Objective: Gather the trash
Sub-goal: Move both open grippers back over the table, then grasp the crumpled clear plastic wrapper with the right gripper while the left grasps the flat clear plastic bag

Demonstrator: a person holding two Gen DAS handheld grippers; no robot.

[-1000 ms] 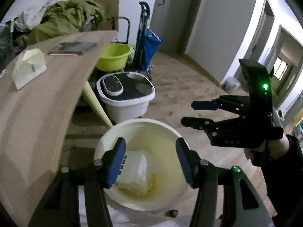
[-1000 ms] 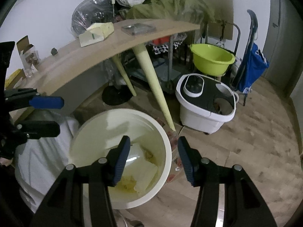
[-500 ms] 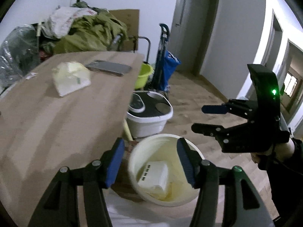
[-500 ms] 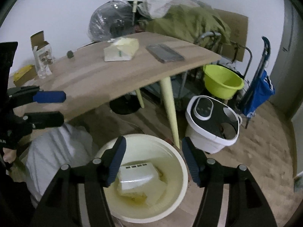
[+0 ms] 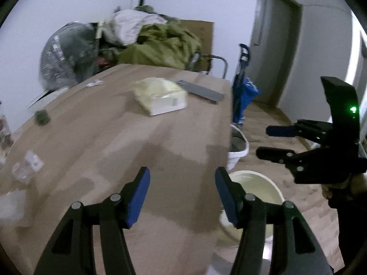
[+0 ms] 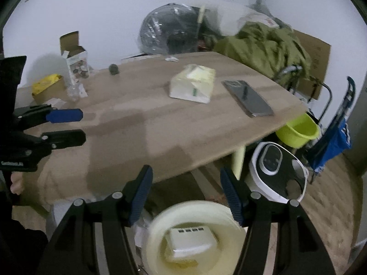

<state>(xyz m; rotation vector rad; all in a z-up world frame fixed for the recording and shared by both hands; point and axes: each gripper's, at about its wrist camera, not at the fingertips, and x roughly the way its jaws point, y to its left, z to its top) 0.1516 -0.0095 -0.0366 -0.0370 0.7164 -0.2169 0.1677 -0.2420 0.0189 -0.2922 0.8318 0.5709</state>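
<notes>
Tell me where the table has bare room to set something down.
The table's near half is bare, from the tissue pack and phone toward the near edge. The far left corner is crowded: open carton, yellow box, plastic scraps.

Bench above, bin on the floor below its near edge

In the right wrist view the bench [image 6: 142, 123] fills the frame's middle: tissue pack [image 6: 192, 87] at centre, phone [image 6: 247, 100] right of it, carton [image 6: 74, 63] at upper left. The bin [image 6: 156, 236] sits at lower centre with a box [image 6: 190, 240] inside; a basin [image 6: 298, 130] lies right, under the bench's edge.
</notes>
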